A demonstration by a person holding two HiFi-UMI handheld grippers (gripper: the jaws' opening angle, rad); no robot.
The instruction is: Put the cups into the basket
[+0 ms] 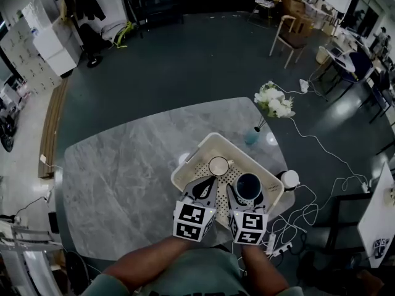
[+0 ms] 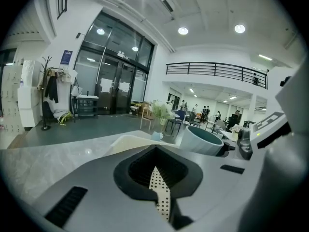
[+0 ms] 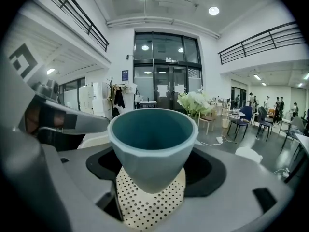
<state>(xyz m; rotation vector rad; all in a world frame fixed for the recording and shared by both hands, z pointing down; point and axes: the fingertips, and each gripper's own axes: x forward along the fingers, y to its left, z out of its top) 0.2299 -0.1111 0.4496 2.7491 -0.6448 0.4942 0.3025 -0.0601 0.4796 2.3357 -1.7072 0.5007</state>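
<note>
A cream perforated basket [image 1: 210,142] stands on the grey marble table [image 1: 123,177]. A white cup [image 1: 218,166] sits upright inside it near the far side. My right gripper [image 1: 247,197] is shut on a blue cup [image 1: 248,186], holding it upright over the near part of the basket. In the right gripper view the blue cup [image 3: 152,144] fills the jaws above the basket's dotted floor [image 3: 145,207]. My left gripper [image 1: 205,190] is beside it on the left, over the basket, shut and empty. The left gripper view shows the blue cup [image 2: 205,140] to its right.
A small blue vase [image 1: 251,137] with white flowers [image 1: 273,102] stands just beyond the basket's far right corner. A white round object [image 1: 289,179] lies at the table's right edge, with cables [image 1: 321,190] on the floor. A small white item [image 1: 183,159] sits left of the basket.
</note>
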